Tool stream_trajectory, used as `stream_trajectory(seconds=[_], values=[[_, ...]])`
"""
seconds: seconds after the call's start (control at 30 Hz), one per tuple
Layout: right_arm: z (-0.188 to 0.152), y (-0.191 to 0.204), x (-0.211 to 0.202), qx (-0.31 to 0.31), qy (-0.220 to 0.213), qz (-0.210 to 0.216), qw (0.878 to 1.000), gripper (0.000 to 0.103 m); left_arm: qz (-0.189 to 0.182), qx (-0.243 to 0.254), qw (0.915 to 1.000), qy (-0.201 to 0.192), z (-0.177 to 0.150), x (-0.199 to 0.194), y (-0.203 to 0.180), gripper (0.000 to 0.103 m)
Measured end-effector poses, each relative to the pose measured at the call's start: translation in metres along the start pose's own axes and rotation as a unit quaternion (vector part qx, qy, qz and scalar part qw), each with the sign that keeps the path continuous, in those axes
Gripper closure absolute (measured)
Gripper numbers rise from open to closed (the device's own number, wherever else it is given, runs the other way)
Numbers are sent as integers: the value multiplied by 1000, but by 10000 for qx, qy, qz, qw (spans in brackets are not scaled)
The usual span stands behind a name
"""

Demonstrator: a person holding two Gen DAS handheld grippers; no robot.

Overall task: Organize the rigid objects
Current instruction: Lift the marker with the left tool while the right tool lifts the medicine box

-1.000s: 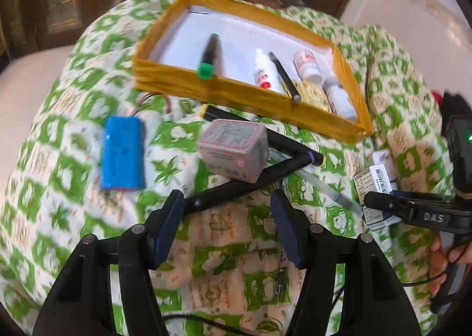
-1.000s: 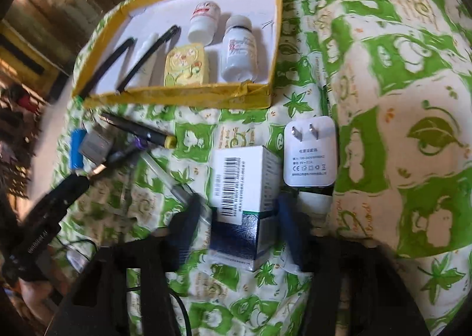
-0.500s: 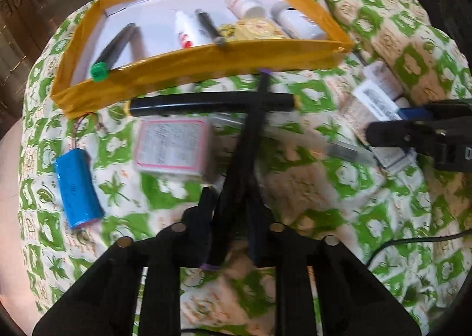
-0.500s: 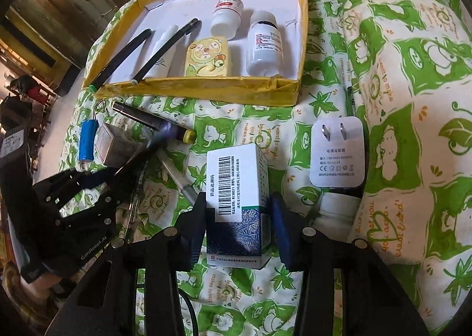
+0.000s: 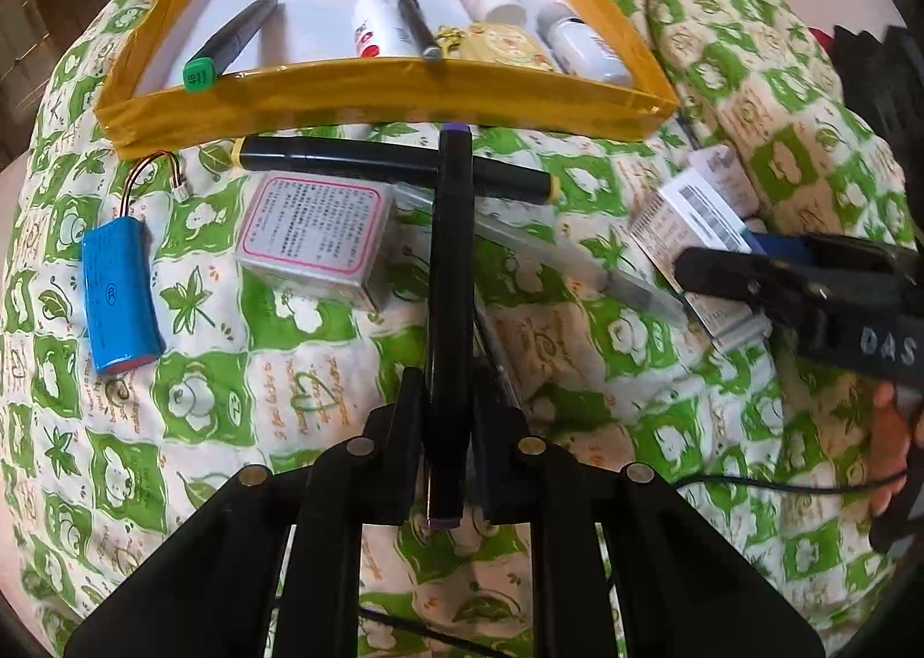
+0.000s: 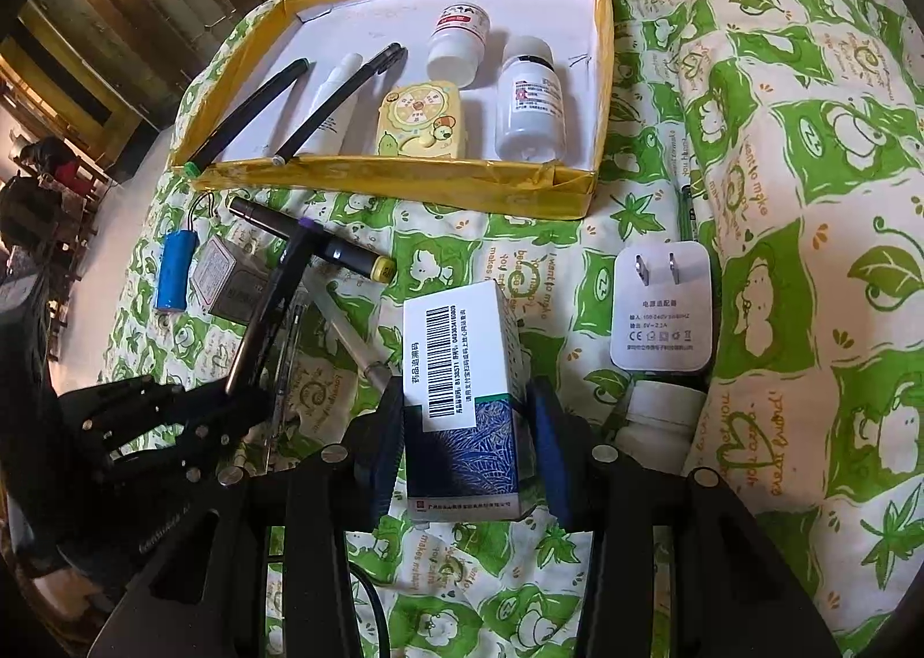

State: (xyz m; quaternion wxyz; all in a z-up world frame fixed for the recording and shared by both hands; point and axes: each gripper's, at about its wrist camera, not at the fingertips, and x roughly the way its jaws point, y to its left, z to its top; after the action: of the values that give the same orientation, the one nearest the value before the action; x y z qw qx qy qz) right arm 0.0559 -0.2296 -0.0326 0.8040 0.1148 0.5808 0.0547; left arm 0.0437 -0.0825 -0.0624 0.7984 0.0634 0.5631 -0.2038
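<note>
Left tool (image 5: pixel 442 447) clamped on a black purple-capped marker pen (image 5: pixel 450 277) at centre frame and right tool (image 6: pixel 465 444) clamped on a white-and-blue cardboard medicine box (image 6: pixel 462 398); lift both straight, clearing the yellow-rimmed tray's (image 5: pixel 381 97) wall.

Black purple-capped marker (image 5: pixel 449 277) crosses yellow-capped marker (image 5: pixel 346 161); barcoded box (image 6: pixel 459 398) upright.

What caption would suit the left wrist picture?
Left gripper clamps a black marker on the green quilt, below the yellow tray.

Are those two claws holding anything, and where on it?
Left gripper clamps the black marker near its purple end; right gripper grips the medicine box by its sides.
</note>
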Motion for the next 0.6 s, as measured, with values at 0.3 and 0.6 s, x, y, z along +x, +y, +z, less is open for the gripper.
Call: stream_trajectory(seconds=[0.3,0.6], values=[[1,3,3,-46,-5,-30,10000,66,88,-39,9999,60,27,16,-4,90],[1,2,2,-26,-44,53,10000,66,-285,-210,9991,-249,25,2,11,91]])
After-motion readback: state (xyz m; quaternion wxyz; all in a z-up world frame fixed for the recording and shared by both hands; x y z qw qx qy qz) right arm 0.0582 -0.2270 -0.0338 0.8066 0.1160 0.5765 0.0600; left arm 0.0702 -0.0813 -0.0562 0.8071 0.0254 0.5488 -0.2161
